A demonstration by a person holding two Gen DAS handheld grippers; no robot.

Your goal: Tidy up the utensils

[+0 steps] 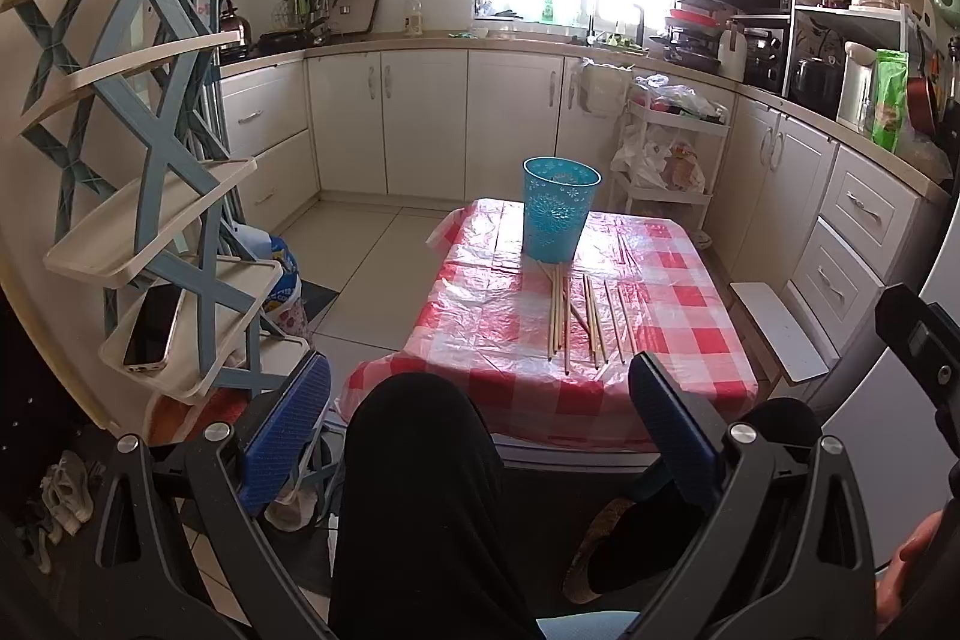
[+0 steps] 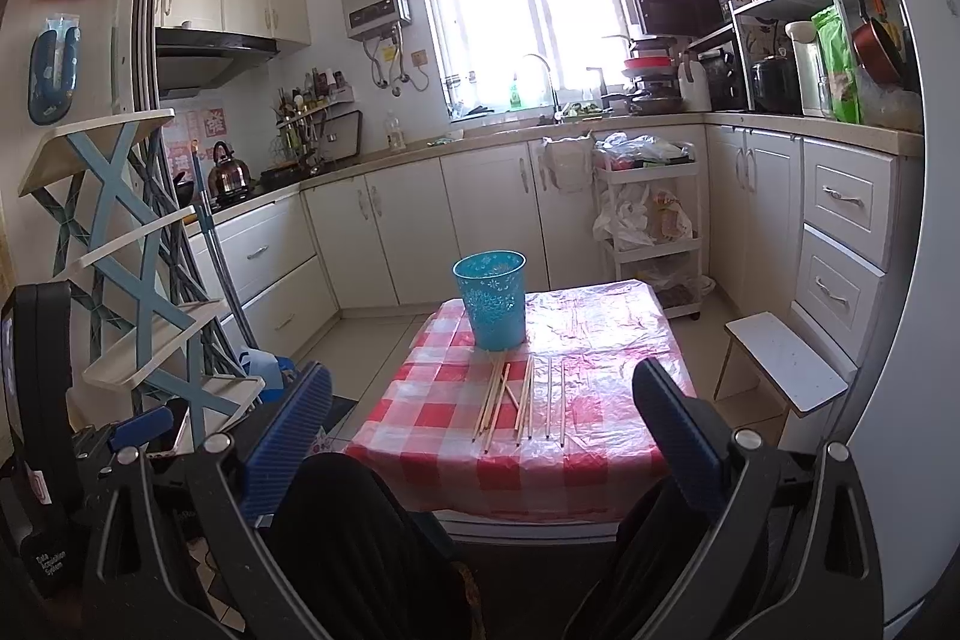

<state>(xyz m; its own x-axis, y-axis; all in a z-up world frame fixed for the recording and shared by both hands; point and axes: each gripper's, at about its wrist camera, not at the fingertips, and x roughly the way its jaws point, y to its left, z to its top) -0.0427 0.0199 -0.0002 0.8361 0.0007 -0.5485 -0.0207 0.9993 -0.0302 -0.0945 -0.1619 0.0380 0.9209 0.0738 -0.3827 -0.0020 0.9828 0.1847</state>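
Both wrist views forward, sharing the table (image 1: 690, 292).

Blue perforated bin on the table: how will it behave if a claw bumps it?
The blue bin looks like thin perforated plastic, so probably light. It is tall with a narrower base, so it may tip. The glossy plastic tablecloth could let it slide.

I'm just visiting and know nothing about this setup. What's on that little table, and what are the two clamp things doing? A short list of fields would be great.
place: a home kitchen
table: small, under a red-and-white checked cloth
container: blue cup, upright, at the far end of the table
utensils: wooden chopsticks, loose on the cloth in front of the cup, some crossing
left gripper: open, holding nothing, short of the table
right gripper: open, holding nothing, short of the table
inside the cup: cannot tell
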